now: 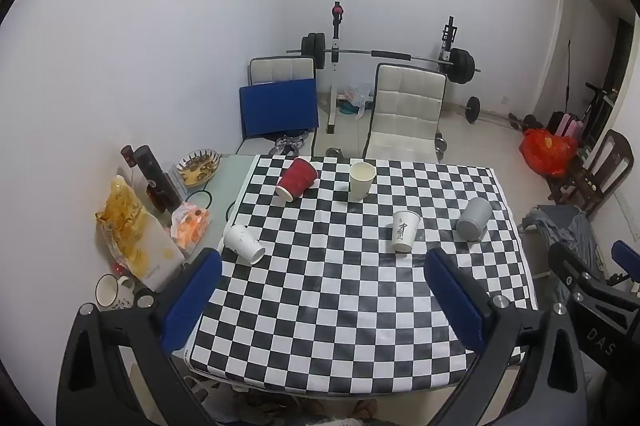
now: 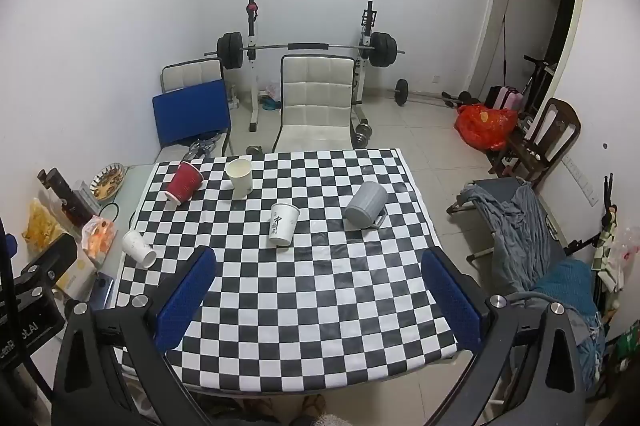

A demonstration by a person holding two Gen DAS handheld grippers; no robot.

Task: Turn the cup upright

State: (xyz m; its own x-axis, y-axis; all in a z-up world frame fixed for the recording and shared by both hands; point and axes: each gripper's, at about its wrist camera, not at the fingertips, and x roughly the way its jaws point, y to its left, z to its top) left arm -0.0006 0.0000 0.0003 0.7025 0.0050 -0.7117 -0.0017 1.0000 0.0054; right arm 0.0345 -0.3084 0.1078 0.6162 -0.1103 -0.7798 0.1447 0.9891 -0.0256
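Observation:
Several cups are on the checkered table (image 1: pixel 340 306). A red cup (image 1: pixel 297 178) lies on its side at the far left. A cream cup (image 1: pixel 361 180) stands upright beside it. A white printed cup (image 1: pixel 405 230) stands upright mid-table. A grey mug (image 1: pixel 474 218) lies tipped at the right. A white cup (image 1: pixel 244 244) lies on its side at the left edge. My left gripper (image 1: pixel 323 268) is open and empty above the near half of the table. My right gripper (image 2: pixel 320 264) is open and empty, short of the printed cup (image 2: pixel 283 224) and grey mug (image 2: pixel 366 205).
Snack bags (image 1: pixel 132 234), dark bottles (image 1: pixel 154 177), a bowl (image 1: pixel 199 166) and a mug (image 1: pixel 110 290) crowd the table's left strip. Two chairs (image 1: pixel 404 113) and a barbell rack (image 1: pixel 384 55) stand beyond the far edge. A cot with clothes (image 2: pixel 532 238) is at the right.

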